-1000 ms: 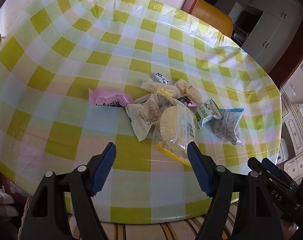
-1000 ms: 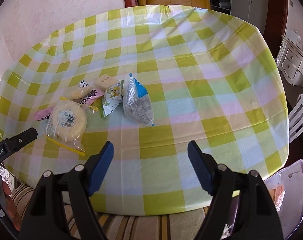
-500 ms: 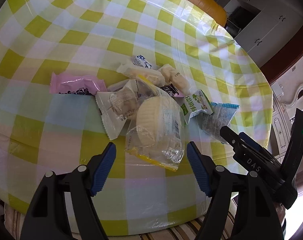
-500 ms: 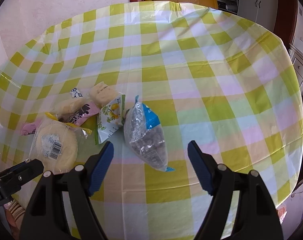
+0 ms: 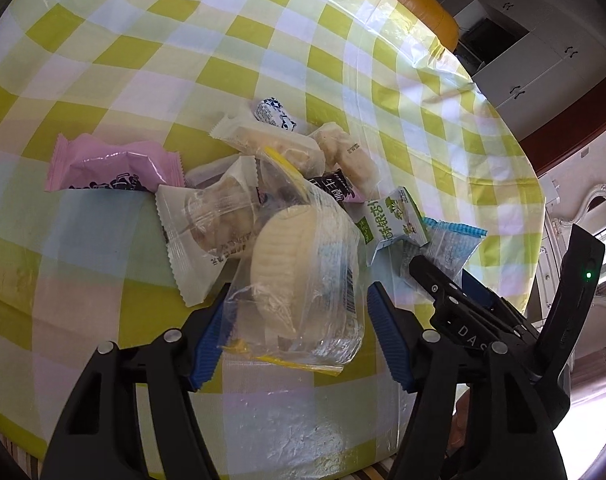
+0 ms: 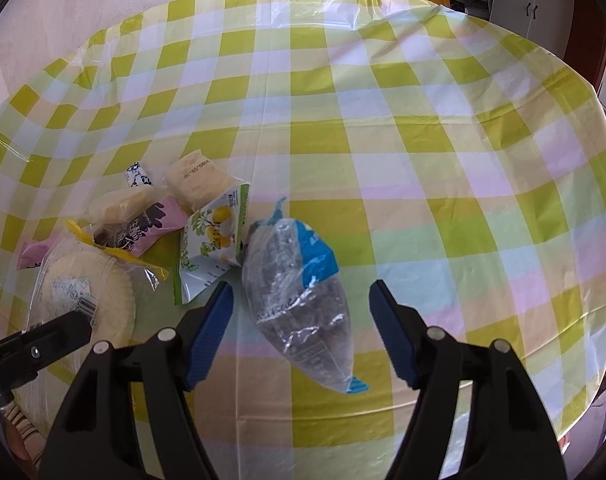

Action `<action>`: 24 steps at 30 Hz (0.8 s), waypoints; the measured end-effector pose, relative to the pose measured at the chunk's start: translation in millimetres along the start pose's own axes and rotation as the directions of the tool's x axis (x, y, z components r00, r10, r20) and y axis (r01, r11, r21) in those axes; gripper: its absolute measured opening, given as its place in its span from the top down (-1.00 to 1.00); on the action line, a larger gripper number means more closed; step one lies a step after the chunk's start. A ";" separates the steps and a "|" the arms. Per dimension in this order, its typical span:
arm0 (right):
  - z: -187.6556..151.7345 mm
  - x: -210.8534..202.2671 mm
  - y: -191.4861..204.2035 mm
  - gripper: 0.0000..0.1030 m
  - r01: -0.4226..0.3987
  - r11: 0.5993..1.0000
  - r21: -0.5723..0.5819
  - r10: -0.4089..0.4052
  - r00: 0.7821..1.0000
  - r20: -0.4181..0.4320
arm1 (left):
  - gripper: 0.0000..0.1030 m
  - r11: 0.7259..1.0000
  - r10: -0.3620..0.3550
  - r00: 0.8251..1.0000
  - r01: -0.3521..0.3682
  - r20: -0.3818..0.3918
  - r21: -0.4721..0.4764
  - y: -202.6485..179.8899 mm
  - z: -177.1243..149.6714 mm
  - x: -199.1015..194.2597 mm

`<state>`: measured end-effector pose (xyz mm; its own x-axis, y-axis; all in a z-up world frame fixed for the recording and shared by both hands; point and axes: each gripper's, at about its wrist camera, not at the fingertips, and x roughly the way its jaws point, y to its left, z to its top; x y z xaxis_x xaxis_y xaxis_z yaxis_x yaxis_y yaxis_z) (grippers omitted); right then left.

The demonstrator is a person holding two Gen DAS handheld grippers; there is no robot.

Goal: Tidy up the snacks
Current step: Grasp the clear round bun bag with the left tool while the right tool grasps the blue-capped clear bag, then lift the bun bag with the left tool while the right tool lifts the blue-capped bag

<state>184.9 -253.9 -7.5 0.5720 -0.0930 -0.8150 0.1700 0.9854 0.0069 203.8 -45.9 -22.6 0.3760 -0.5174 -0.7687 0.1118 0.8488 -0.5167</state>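
Both grippers low over the near edge of the surface (image 6: 383, 128), checked green-and-white cloth. Snacks lie in one loose heap, some overlapping; presumably dumped together, not yet sorted.

Left gripper (image 5: 295, 332): jaws spread wide, nothing clamped. The clear bag with a round pale cake (image 5: 299, 276) sits between the blue pads, its near end just inside the gap. Left pad looks to touch the film; cannot confirm. Judged: lined up to take this bag first, since it lies on top and nearest.

Right gripper (image 6: 301, 332): jaws likewise released. The blue-and-clear packet (image 6: 299, 300) lies between them, apart from the heap on its right side, so an easy second pick.

Count, both views:
- pink wrappers: 2 (one far left (image 5: 111, 166), one partly buried (image 6: 143, 228))
- green-and-white sachet (image 6: 211, 248): 1
- small blue-and-white candy (image 5: 273, 114): 1
- pale pastries in clear or white film: 3
- cake bag: 1
- blue-and-clear packet: 1

No tray or box visible.
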 end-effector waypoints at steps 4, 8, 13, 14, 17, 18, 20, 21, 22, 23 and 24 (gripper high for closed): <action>-1.6 4.7 1.7 -0.06 -0.004 1.000 -0.006 0.004 1.000 -0.017 | -0.14 1.000 -0.007 1.000 0.007 0.001 -0.019 2.0 5.4 5.7; -3.4 4.0 4.5 0.01 0.002 1.000 -0.019 -0.002 1.000 -0.019 | -0.05 1.000 -0.017 1.000 0.017 0.006 -0.019 1.8 6.8 7.5; -6.7 0.5 6.0 0.04 0.018 0.999 -0.027 -0.019 1.000 -0.015 | 0.08 1.000 -0.028 0.999 0.029 0.016 -0.009 -0.1 5.2 4.9; -8.0 -0.6 6.3 0.05 0.021 0.999 -0.028 -0.022 1.000 -0.015 | 0.11 0.999 -0.032 0.999 0.032 0.018 -0.008 -0.3 4.7 4.3; -12.4 -3.9 6.6 0.07 0.020 0.999 -0.025 -0.020 1.000 -0.018 | 0.16 0.999 -0.045 0.999 0.045 0.025 -0.001 -0.5 2.0 1.4; -14.1 -5.3 6.5 0.08 0.017 1.000 -0.024 -0.018 1.000 -0.019 | 0.17 0.999 -0.048 0.998 0.048 0.028 0.001 -0.5 0.7 0.1; -17.3 -8.0 5.7 0.09 0.012 1.000 -0.019 -0.013 1.000 -0.023 | 0.20 0.999 -0.050 0.998 0.050 0.031 0.010 -1.1 -2.3 -2.6; -18.8 -9.3 5.2 0.09 0.010 1.000 -0.017 -0.011 1.000 -0.025 | 0.20 0.999 -0.050 0.998 0.050 0.032 0.015 -1.6 -3.9 -3.9; -20.3 -10.7 5.0 0.09 0.009 1.000 -0.015 -0.010 1.000 -0.027 | 0.21 0.999 -0.050 0.998 0.050 0.032 0.020 -2.3 -5.6 -5.3; -21.6 -12.0 4.7 0.09 0.010 1.000 -0.013 -0.010 1.000 -0.028 | 0.22 0.999 -0.050 0.998 0.049 0.033 0.024 -2.7 -7.0 -6.5; -22.9 -13.4 4.6 0.09 0.010 1.000 -0.012 -0.011 1.000 -0.029 | 0.22 0.998 -0.049 0.998 0.048 0.033 0.027 -3.5 -8.4 -7.4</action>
<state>159.6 -244.8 -9.8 0.5464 -0.0993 -0.8316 0.1664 0.9860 -0.0084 192.9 -46.0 -18.3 0.4000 -0.5544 -0.7298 0.1544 0.8257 -0.5426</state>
